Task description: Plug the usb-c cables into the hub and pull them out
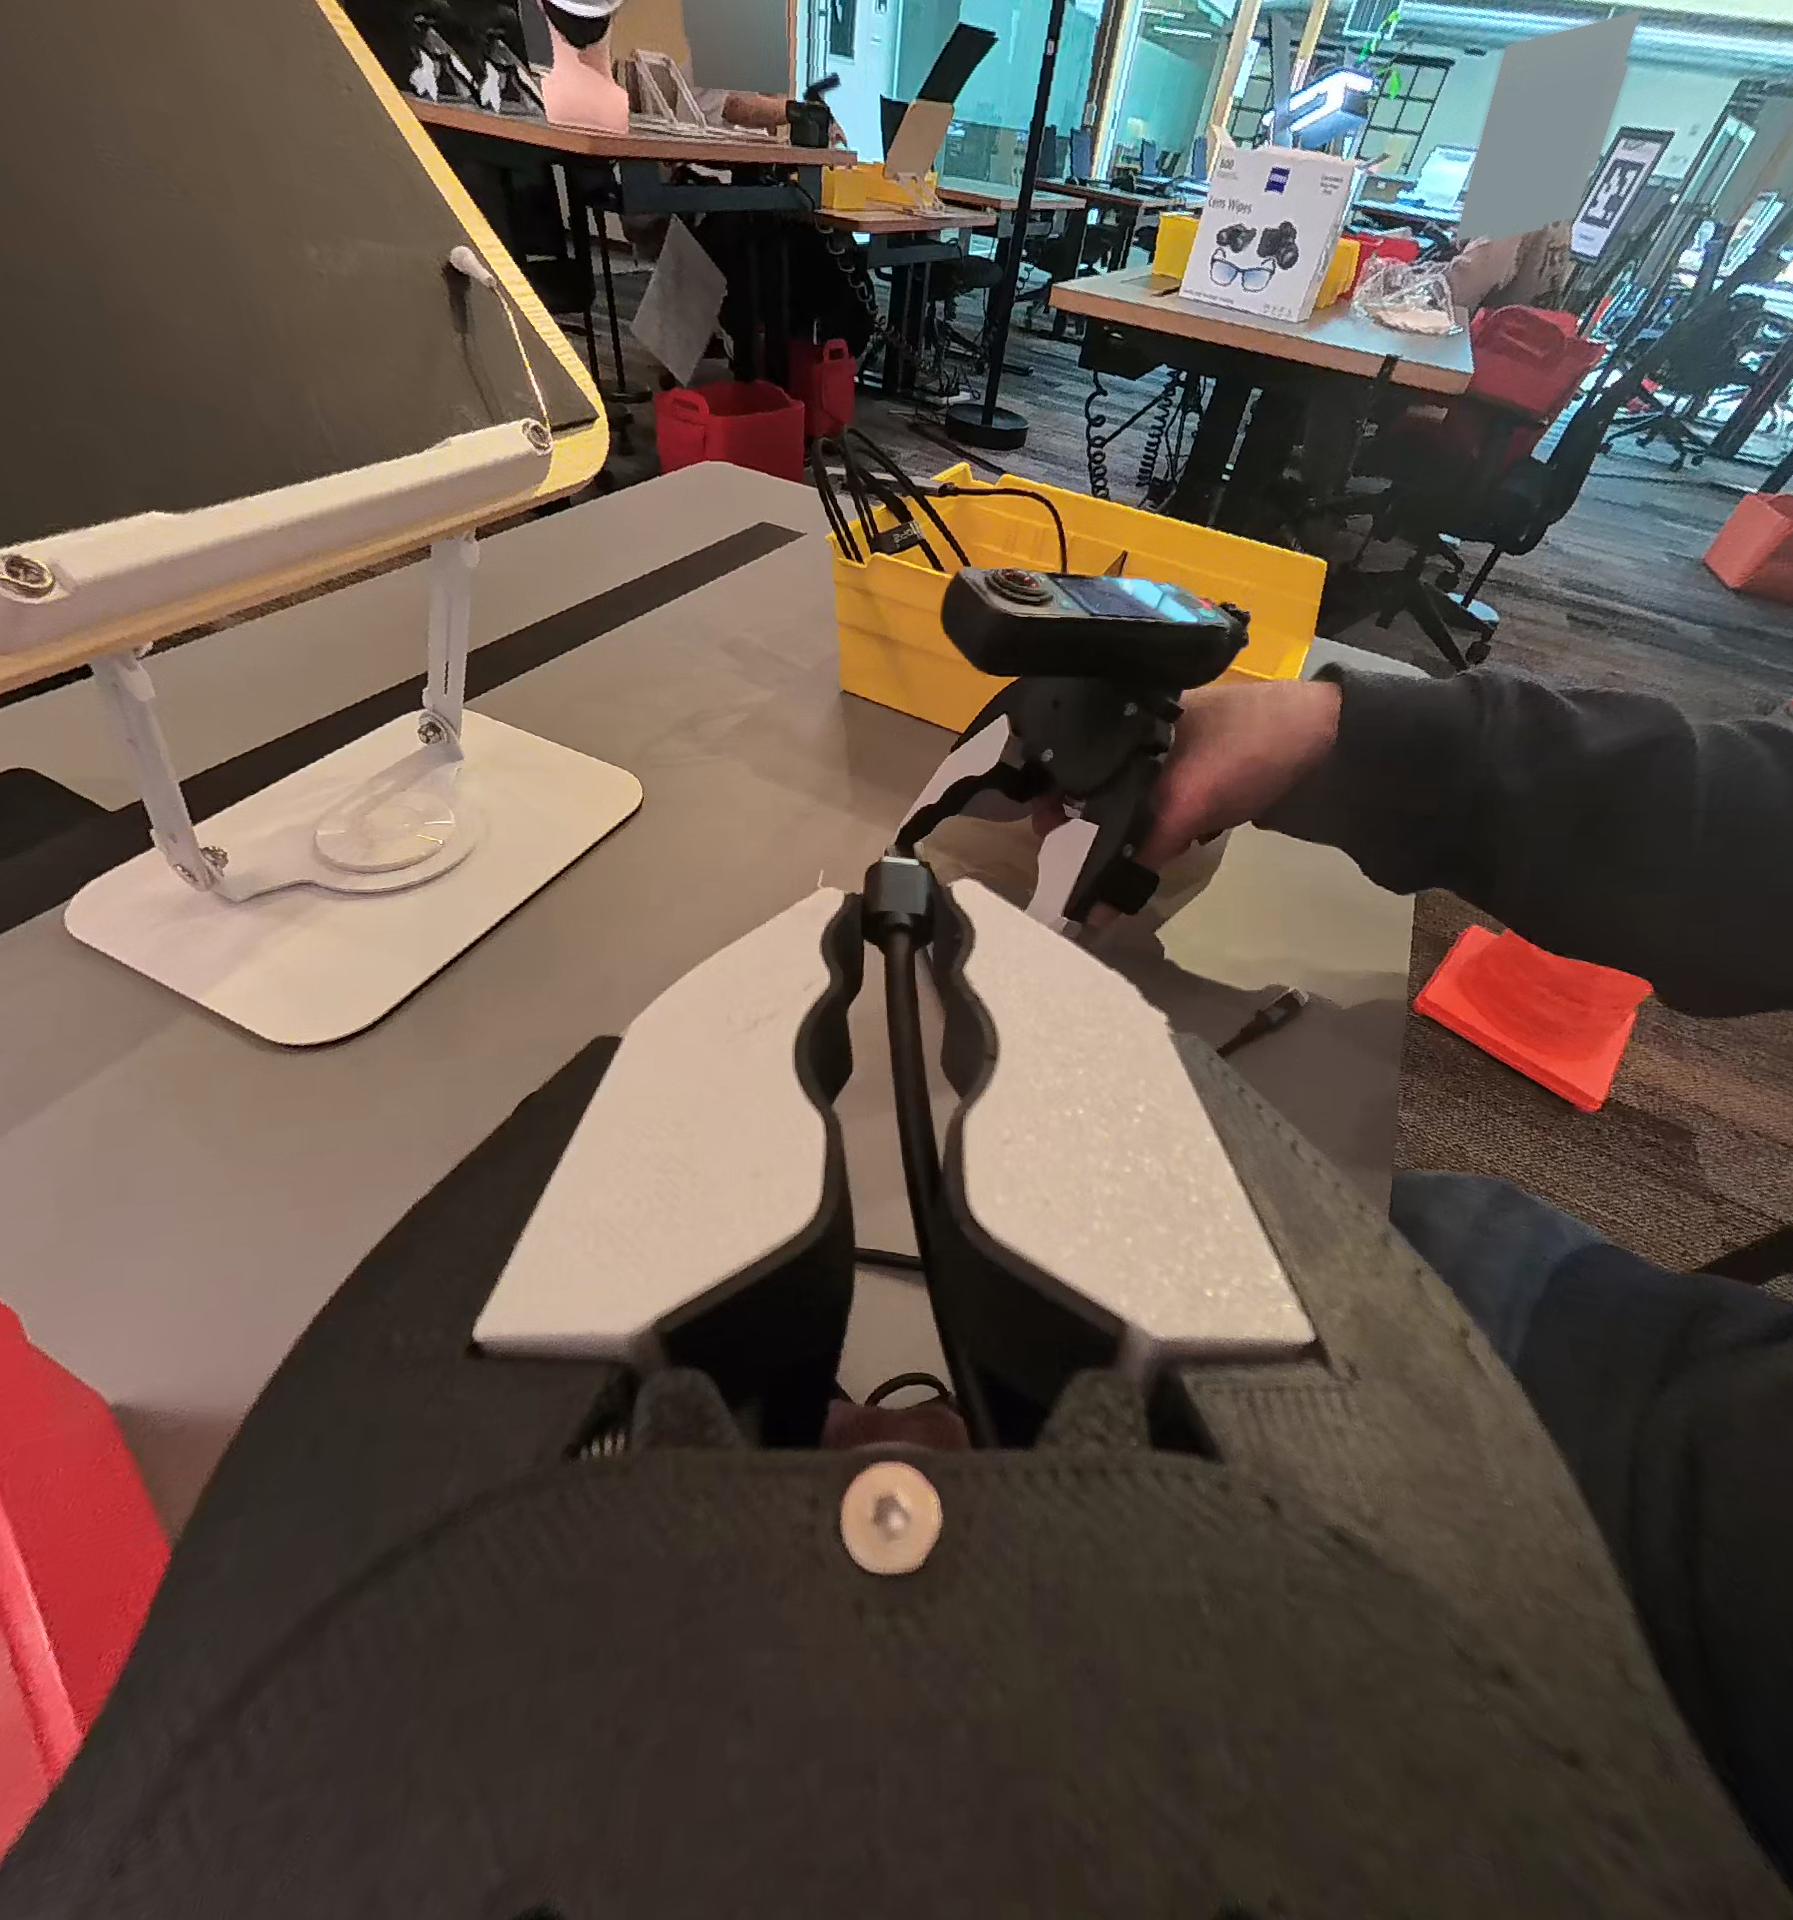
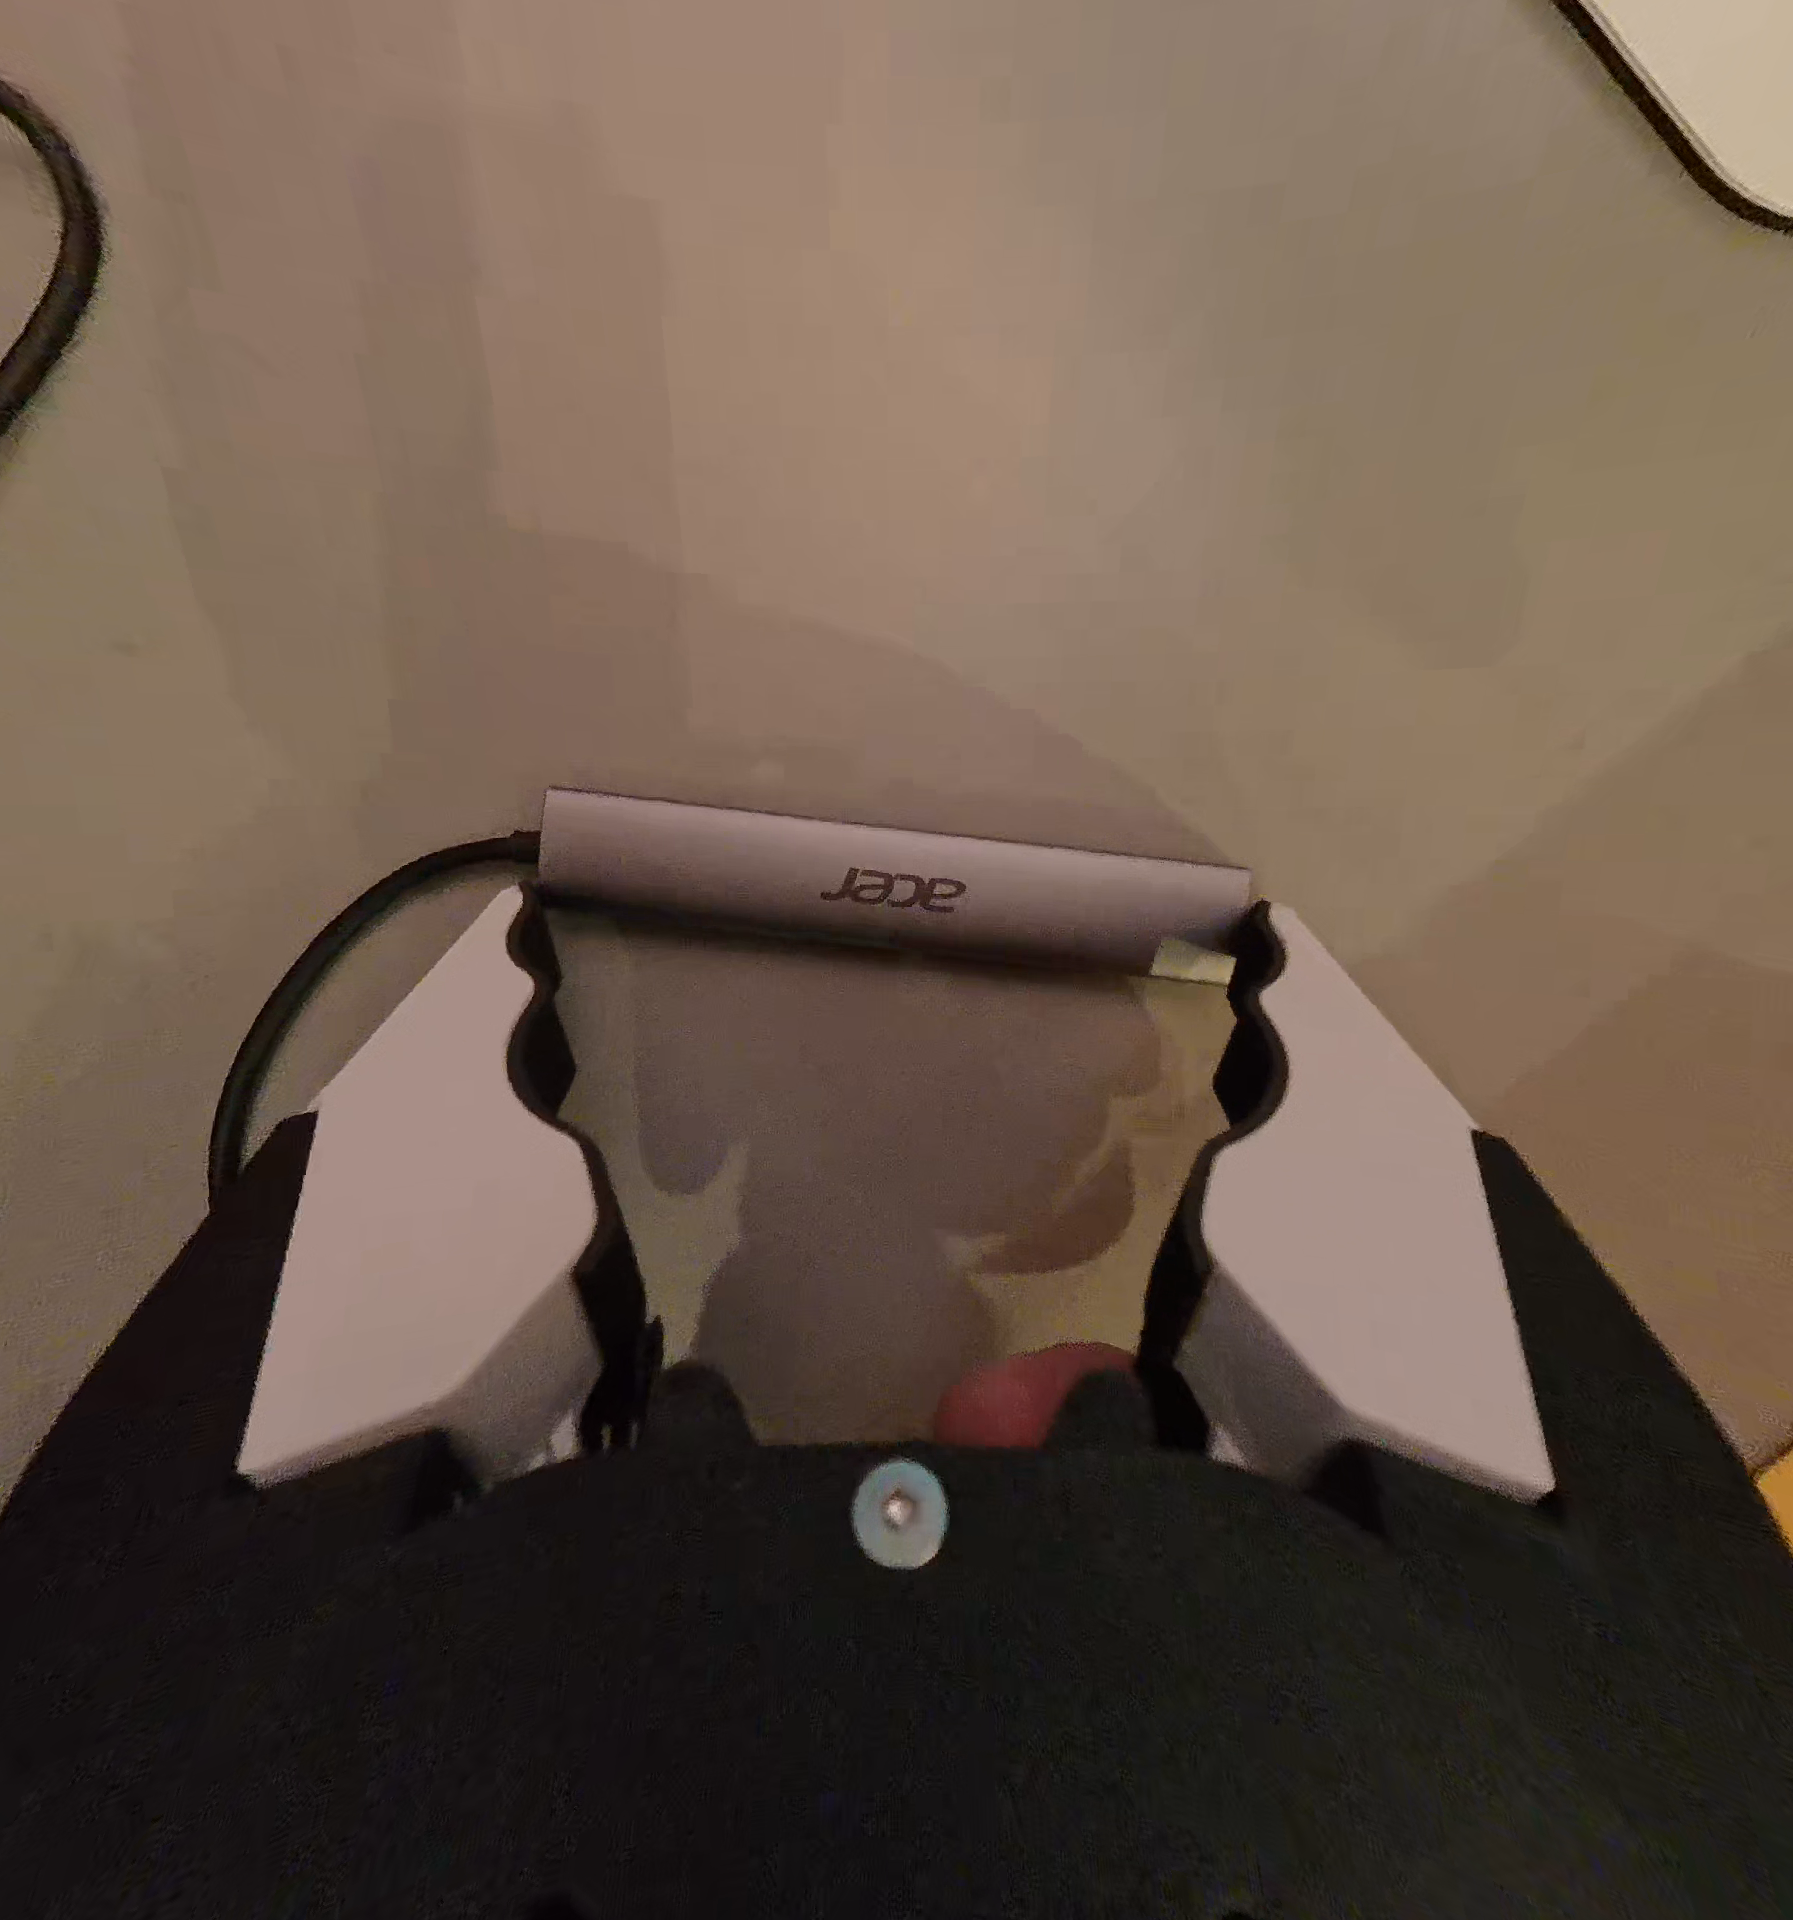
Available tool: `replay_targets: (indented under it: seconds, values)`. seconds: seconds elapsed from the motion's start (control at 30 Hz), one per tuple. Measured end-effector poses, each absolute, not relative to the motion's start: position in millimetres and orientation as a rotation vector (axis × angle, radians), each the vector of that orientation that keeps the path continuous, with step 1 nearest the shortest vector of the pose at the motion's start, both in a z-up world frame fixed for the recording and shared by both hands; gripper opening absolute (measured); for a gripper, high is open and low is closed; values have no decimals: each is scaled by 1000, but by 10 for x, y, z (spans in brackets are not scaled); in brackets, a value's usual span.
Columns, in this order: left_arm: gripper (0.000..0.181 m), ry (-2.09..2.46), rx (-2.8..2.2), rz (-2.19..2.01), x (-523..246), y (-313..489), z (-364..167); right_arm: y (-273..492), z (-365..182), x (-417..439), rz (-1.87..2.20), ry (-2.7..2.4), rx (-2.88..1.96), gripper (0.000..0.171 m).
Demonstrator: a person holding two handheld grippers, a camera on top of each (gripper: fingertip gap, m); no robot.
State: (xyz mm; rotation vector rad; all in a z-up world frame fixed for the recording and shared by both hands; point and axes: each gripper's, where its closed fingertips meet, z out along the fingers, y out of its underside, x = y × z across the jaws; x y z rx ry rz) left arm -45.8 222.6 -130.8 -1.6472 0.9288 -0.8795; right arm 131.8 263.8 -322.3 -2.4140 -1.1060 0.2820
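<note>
Black USB-C cable (image 1: 897,987) is pinched in the left tool (image 1: 897,914), plug forward. Right tool (image 2: 892,935), spread, brackets the grey hub (image 2: 871,868) on the surface (image 2: 871,416); steady hub, align plug squarely.

White tilted stand (image 1: 352,831) sits on the grey table (image 1: 248,1143); yellow bin (image 1: 1079,623) behind it, red bins (image 1: 731,426) on the floor beyond.

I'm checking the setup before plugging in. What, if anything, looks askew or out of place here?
Nothing stands out. The left gripper is shut on the black usb-c cable, plug pointing forward. The right gripper spans the grey hub, which lies flat on the table.
</note>
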Motion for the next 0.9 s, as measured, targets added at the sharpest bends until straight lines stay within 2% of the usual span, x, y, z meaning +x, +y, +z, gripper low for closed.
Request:
replay_targets:
  seconds: [0.13, 0.3, 0.4, 0.47, 0.57, 0.67, 0.9]
  values:
    - [12, 932, -1655, -885, -443, 2220, -1349, 2566, -3223, 1152, 351, -1283, -2311, 126]
    - [12, 941, -1654, -886, -414, 2205, -1350, 2239, -3229, 663, 518, -1798, -1986, 126]
    - [12, 945, -1657, -883, -400, 2196, -1362, 2190, -3231, 515, 481, -1988, -1895, 129]
    - [12, 948, -1660, -876, -401, 2195, -1374, 2251, -3226, 530, 401, -2014, -1915, 136]
    - [12, 946, -1662, -878, -416, 2203, -1386, 2208, -3247, 530, 376, -1994, -1941, 137]
    - [12, 936, -1670, -894, -424, 2234, -1421, 2186, -3261, 500, 425, -1876, -2014, 125]
    - [12, 945, -1674, -897, -421, 2215, -1452, 2185, -3242, 458, 478, -1757, -2007, 125]
